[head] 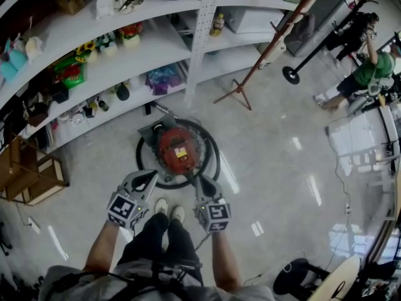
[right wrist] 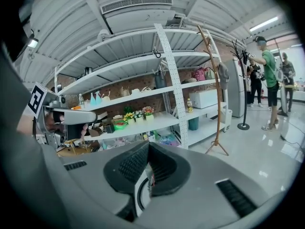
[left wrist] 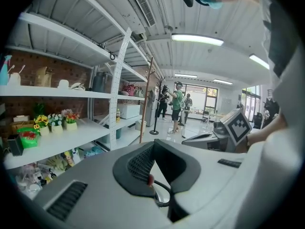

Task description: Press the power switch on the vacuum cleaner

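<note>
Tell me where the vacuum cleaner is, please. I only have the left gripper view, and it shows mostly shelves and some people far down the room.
Observer: The head view shows the vacuum cleaner, red and round, on the floor just ahead of the person's shoes.
Visitor: Is anything around it?
Observer: Yes, a black hose lies in a ring round it.
Visitor: Are the grippers pressing on it?
Observer: It seems not. From above, the left gripper and the right gripper point at its near side, and the person is standing upright over it.
Visitor: Is the other gripper holding anything?
Observer: No. The right gripper view shows its jaws together with nothing gripped.
</note>
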`<state>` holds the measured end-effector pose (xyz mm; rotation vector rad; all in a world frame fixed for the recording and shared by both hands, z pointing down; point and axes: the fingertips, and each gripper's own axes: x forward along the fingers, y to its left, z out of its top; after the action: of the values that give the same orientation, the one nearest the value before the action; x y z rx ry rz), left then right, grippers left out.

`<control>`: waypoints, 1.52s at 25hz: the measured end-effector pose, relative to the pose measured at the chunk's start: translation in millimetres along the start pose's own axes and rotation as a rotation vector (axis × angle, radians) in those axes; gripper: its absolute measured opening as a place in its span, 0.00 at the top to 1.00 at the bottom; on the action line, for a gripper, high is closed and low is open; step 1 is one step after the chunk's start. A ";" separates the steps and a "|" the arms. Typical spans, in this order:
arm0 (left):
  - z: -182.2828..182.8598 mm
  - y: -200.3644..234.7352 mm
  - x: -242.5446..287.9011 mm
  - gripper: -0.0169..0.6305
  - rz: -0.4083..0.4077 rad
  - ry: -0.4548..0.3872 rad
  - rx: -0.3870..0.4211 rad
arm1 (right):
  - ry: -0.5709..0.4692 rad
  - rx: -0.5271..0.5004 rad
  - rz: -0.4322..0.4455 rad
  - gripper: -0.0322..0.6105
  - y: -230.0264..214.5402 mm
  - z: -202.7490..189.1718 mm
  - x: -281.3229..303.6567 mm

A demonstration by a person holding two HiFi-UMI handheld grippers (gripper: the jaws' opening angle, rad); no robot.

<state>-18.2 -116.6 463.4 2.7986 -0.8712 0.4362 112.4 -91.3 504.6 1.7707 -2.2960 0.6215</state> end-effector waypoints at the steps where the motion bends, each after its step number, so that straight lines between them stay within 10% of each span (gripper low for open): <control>1: 3.6 -0.7 -1.8 0.97 -0.002 0.002 0.003 | 0.001 0.002 -0.001 0.93 1.6 3.0 -2.2; 38: 122.7 16.5 -22.4 0.97 0.037 -0.171 0.017 | -0.157 -0.027 -0.034 0.93 6.9 110.6 -57.8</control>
<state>-17.8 -149.3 341.9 2.8726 -0.9587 0.2118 134.3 -86.1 381.6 1.9043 -2.3560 0.4591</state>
